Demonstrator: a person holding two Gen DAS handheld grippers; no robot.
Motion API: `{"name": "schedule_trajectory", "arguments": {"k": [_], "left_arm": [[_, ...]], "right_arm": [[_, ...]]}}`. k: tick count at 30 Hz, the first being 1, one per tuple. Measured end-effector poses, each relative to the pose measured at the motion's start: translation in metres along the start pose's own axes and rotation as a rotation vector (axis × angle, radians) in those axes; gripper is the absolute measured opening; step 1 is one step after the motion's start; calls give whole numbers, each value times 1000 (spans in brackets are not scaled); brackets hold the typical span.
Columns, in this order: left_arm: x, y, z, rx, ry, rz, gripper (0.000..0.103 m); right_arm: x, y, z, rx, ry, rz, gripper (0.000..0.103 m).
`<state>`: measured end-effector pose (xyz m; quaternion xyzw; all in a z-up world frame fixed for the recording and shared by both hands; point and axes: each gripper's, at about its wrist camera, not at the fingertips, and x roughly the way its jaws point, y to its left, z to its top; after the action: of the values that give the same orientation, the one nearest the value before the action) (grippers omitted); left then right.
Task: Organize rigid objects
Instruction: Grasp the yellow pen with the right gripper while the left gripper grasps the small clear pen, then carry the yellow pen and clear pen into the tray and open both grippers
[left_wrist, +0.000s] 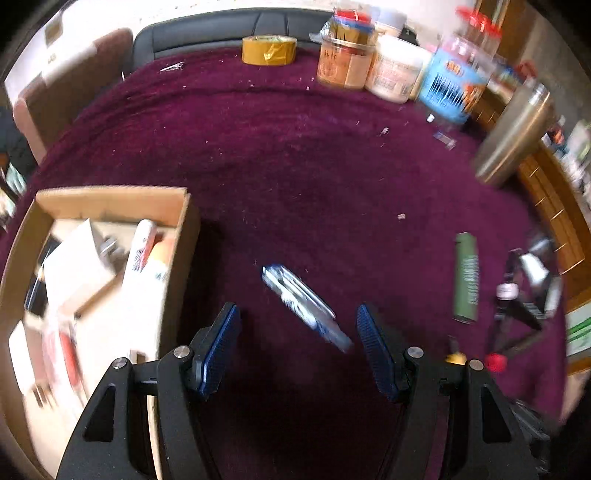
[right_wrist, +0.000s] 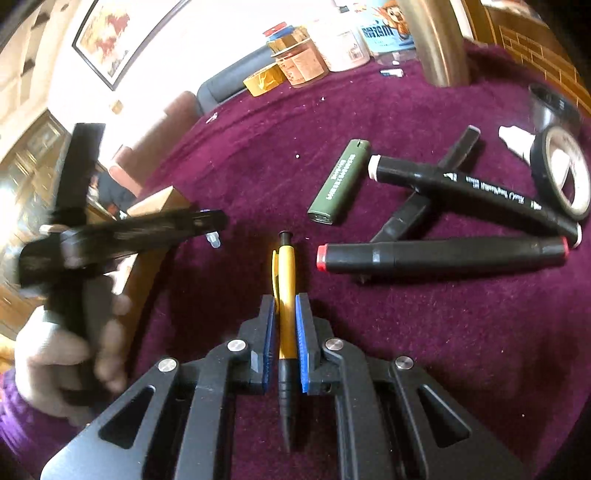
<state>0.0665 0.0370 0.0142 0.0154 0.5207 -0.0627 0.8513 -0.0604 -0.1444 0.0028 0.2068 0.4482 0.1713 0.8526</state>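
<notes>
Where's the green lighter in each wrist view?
Left wrist: green lighter at the right edge, standing near-vertical in the picture, beside the black markers.
Right wrist: upper centre, left of the markers.
Shared landmark: yellow tape roll at the far table edge.

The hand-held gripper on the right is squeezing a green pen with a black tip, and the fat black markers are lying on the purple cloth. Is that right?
Nearly. The pen clamped in the right hand-held gripper is yellow with a black tip, not green; the green thing is a small rectangular case lying apart on the purple cloth. The fat black markers do lie there. The right wrist view shows it.
</notes>
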Motion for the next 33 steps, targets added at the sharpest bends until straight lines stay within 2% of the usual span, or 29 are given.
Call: {"name": "schedule_trajectory", "arguments": {"k": [1, 2, 3, 4, 7, 10, 12, 16, 18, 20, 25, 28, 31, 33], "left_arm": [[4, -6, 0, 36, 0, 21, 57], [5, -10, -1, 62, -11, 45, 44], [3, -13, -3, 75, -24, 26, 32], [0, -15, -5, 94, -27, 20, 11], [-10, -15, -17, 122, -21, -22, 11], [-14, -13, -32, 155, -22, -9, 12], [-16, -15, -36, 176, -56, 4, 12], [-16, -23, -37, 200, -100, 32, 11], [-19, -16, -38, 172, -86, -12, 12], [-23, -5, -38, 123, -80, -67, 12], [-72, 30, -57, 53, -148, -180, 12], [-99, 59, -67, -1, -175, -245, 12], [-124, 94, -79, -54, -205, -267, 12], [-135, 121, -85, -97, -227, -244, 12]], "right_arm": [[-1, -1, -2, 3, 0, 4, 8], [-2, -1, -2, 3, 0, 5, 8], [-2, -1, -2, 3, 0, 6, 8], [-1, -1, -1, 5, 0, 9, 8], [-3, -3, -3, 12, 0, 17, 8], [-4, -4, -3, 4, 2, 9, 8], [-3, 1, -2, -18, 3, -19, 8], [4, 22, 0, -107, 7, -129, 8], [8, 35, -1, -168, 12, -203, 8], [9, 39, -1, -193, 16, -238, 8], [2, 29, 2, -113, 13, -185, 8], [-4, 36, 1, -115, -1, -175, 8], [-13, 52, 1, -138, -17, -153, 8], [-17, 63, 4, -143, -22, -126, 8]]}}
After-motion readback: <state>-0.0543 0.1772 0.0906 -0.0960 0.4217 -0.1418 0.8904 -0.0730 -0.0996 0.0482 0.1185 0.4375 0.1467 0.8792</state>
